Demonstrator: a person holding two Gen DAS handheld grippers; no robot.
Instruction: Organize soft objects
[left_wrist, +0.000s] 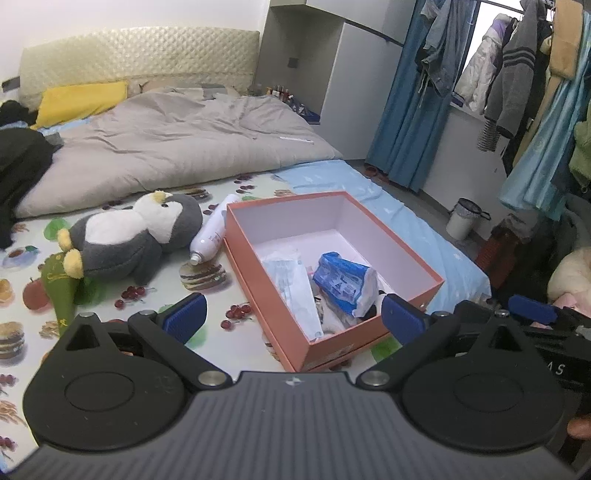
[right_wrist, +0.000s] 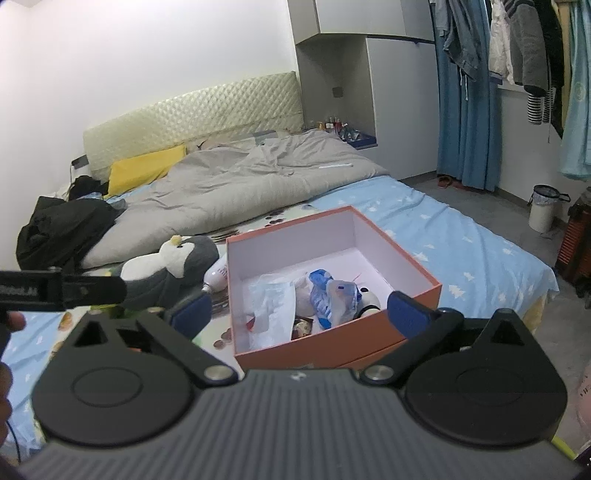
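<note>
Two grippers hang low over the bed, side by side, and both are wide apart with nothing in them: the left gripper (left_wrist: 293, 319) and the right gripper (right_wrist: 299, 314). Just past them sits the box (left_wrist: 402, 242), orange outside and white inside, with no lid on. It already has a blue bag (left_wrist: 341, 282), some clear wrap and a small white toy in it, but the far half looks bare. Left of the box, touching its side, lies a white bottle (left_wrist: 212, 236). That one is hard, so I think it should stay out. Next to the bottle lies the penguin (left_wrist: 129, 236), a fat grey and white plush on its back on the food-print sheet (left_wrist: 33, 295). A green felt thing (left_wrist: 59, 291) pokes out under its yellow feet. I think the penguin is the next soft thing to go in. To do it well, the left gripper should go to the penguin and pinch a thick part, like the tummy, then lift it high over the box wall and drop it in the bare half. Farther back are the grey quilt (left_wrist: 177, 136) and a yellow pillow (left_wrist: 81, 101).
</note>
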